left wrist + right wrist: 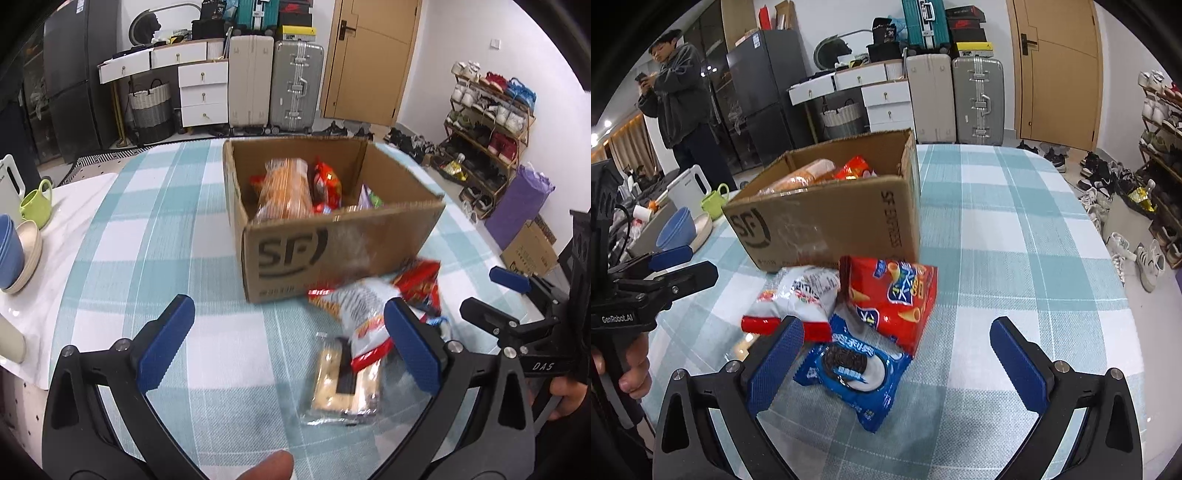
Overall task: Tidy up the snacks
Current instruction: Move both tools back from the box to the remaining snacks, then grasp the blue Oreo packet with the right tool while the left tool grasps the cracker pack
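Note:
A brown cardboard box (343,240) (827,221) stands open on the checked tablecloth, with a bread pack (286,188) and red snack bags (327,182) inside. In front of it lie a white-and-red bag (364,306) (801,295), a red cone-snack bag (897,299), a blue cookie pack (855,373) and a clear cracker pack (345,380). My left gripper (288,343) is open above the cloth, the cracker pack just beyond its right finger. My right gripper (899,354) is open too, hovering over the blue cookie pack with nothing pressed.
Blue and beige bowls (14,251) and a green mug (37,203) sit at the table's left side on a white cloth. A person (677,96) stands beyond the table. Suitcases (273,81), drawers and a shoe rack (487,129) line the room.

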{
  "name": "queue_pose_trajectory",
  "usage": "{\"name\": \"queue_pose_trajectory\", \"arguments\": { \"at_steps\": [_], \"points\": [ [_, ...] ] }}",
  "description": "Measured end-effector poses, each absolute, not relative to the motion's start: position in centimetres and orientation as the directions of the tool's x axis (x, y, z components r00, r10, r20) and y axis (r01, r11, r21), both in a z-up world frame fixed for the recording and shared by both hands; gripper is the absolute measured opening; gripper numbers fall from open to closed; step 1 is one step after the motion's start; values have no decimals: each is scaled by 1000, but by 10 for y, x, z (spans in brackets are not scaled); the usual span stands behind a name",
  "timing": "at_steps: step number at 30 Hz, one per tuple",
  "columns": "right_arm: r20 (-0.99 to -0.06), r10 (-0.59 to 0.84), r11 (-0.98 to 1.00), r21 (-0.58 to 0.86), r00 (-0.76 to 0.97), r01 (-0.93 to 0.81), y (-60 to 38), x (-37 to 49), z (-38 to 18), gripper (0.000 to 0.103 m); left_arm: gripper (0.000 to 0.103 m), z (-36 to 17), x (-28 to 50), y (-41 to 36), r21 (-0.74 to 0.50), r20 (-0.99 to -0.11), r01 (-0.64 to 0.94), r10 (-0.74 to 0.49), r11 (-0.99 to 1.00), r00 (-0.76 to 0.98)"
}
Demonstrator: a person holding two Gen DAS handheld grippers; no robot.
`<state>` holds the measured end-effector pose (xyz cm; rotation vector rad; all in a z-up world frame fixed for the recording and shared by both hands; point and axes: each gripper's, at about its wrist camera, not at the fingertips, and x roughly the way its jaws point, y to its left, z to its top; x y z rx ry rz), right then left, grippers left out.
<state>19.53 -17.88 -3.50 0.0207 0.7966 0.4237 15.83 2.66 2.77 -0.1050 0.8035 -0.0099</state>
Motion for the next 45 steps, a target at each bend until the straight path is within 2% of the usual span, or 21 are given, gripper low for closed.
{"name": "queue_pose_trajectory", "arguments": {
  "at_steps": [14,18,29,41,45],
  "points": [
    [-766,377,908,194,521,-372,-159,194,-69,103,102,-26,154,28,-120,-782,-33,-74,992,619],
    [-777,382,903,198,500,-381,-150,196,-75,103,102,-36,154,25,-89,-794,-24,-56,996,606],
    [-802,353,913,184,481,-363,-131,201,-85,103,102,-51,159,30,-95,-813,-20,-66,995,578],
    [-815,282,930,103,506,-352,-143,187,-86,103,102,-57,164,26,-102,-819,-14,-77,995,569],
    [-810,299,926,118,505,-359,-144,184,-87,103,102,-59,165,23,-104,-823,-13,-79,994,563]
  ]
}}
